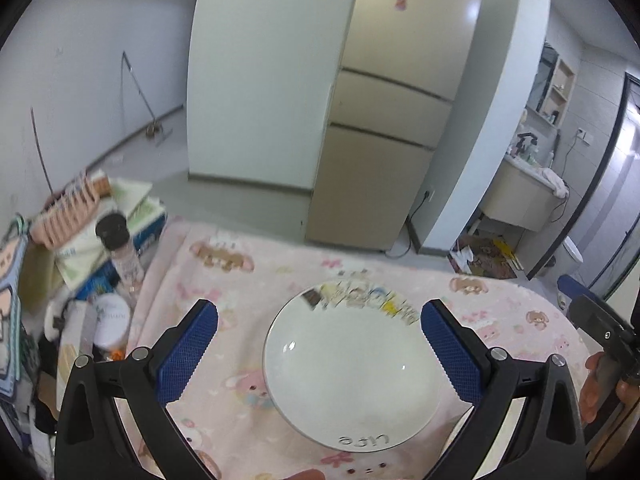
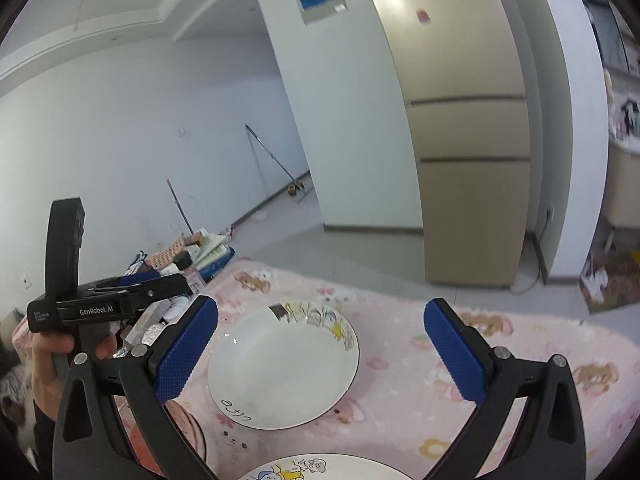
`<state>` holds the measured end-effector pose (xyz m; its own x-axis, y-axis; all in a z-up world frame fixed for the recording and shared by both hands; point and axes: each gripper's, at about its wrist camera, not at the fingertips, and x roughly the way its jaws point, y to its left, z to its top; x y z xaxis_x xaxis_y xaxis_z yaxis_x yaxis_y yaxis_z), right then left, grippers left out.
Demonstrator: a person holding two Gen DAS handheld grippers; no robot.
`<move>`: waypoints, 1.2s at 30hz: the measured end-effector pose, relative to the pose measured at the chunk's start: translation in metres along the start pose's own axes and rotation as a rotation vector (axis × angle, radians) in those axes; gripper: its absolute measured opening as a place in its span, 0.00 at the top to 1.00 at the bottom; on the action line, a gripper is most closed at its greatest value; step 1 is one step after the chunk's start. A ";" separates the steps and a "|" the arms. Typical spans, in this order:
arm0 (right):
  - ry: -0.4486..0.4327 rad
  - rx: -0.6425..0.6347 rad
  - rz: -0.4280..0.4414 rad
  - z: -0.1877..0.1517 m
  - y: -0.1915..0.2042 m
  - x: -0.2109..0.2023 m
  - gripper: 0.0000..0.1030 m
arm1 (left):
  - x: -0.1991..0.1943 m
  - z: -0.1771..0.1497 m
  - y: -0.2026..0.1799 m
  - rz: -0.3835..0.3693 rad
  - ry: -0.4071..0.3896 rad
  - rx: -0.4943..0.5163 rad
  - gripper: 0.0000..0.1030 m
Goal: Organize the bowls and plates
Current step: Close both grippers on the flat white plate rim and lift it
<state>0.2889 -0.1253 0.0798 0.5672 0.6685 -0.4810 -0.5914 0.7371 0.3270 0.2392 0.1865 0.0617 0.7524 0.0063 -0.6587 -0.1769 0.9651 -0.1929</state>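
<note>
A white plate (image 1: 352, 364) with cartoon print on its far rim and the word "Life" on its near rim lies flat on the pink cartoon-print cloth (image 1: 240, 280). My left gripper (image 1: 320, 354) hovers just above and before it, open, its blue pads either side of the plate. In the right wrist view the same plate (image 2: 284, 364) lies ahead and left of my right gripper (image 2: 320, 354), open and holding nothing. A second printed plate (image 2: 320, 470) shows at the bottom edge. A pink bowl-like rim (image 2: 190, 428) sits partly hidden behind the left finger.
Boxes, a dark-capped bottle (image 1: 120, 248) and a white jar (image 1: 112, 320) crowd the table's left side. A beige refrigerator (image 1: 384, 120) stands beyond the far edge. A person's hand (image 2: 52, 360) holds the left gripper's handle.
</note>
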 end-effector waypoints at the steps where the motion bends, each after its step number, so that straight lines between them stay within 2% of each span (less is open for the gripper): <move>1: 0.014 0.008 -0.001 -0.003 -0.003 0.005 0.00 | 0.004 -0.001 0.005 -0.004 0.007 -0.007 0.00; 7: 0.130 0.044 -0.044 -0.023 -0.021 0.039 0.00 | 0.031 -0.013 0.047 -0.057 0.080 -0.072 0.00; 11: 0.176 0.096 -0.024 -0.030 -0.035 0.051 0.00 | 0.049 -0.024 0.066 -0.109 0.132 -0.152 0.00; 14: 0.201 0.140 -0.010 -0.036 -0.041 0.059 0.03 | 0.064 -0.033 0.067 -0.127 0.176 -0.166 0.00; 16: 0.226 0.173 -0.013 -0.041 -0.047 0.065 0.25 | 0.072 -0.036 0.061 -0.154 0.194 -0.143 0.00; 18: 0.250 0.191 -0.001 -0.045 -0.050 0.074 0.34 | 0.078 -0.038 0.054 -0.157 0.204 -0.121 0.01; 19: 0.258 0.199 0.007 -0.047 -0.051 0.077 0.34 | 0.082 -0.040 0.053 -0.152 0.220 -0.116 0.03; 21: 0.278 0.214 0.025 -0.050 -0.051 0.083 0.38 | 0.088 -0.044 0.054 -0.143 0.249 -0.106 0.15; 23: 0.301 0.204 0.033 -0.051 -0.047 0.090 0.42 | 0.094 -0.049 0.058 -0.140 0.277 -0.116 0.20; 25: 0.320 0.196 0.025 -0.053 -0.045 0.098 0.48 | 0.100 -0.053 0.062 -0.145 0.303 -0.131 0.32; 26: 0.333 0.200 0.025 -0.055 -0.044 0.102 0.50 | 0.102 -0.054 0.062 -0.142 0.311 -0.135 0.42; 27: 0.346 0.211 0.013 -0.056 -0.044 0.106 0.57 | 0.106 -0.057 0.063 -0.133 0.325 -0.141 0.51; 28: 0.355 0.216 -0.001 -0.058 -0.045 0.109 0.64 | 0.108 -0.058 0.064 -0.128 0.332 -0.145 0.55; 30: 0.375 0.215 -0.021 -0.061 -0.045 0.115 0.71 | 0.114 -0.062 0.065 -0.118 0.346 -0.154 0.64; 36: 0.396 0.247 0.001 -0.068 -0.048 0.127 0.73 | 0.119 -0.066 0.064 -0.119 0.342 -0.157 0.71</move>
<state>0.3504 -0.0829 -0.0520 0.2757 0.6152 -0.7386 -0.4106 0.7701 0.4882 0.2755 0.2321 -0.0769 0.5235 -0.2163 -0.8241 -0.2162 0.9019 -0.3740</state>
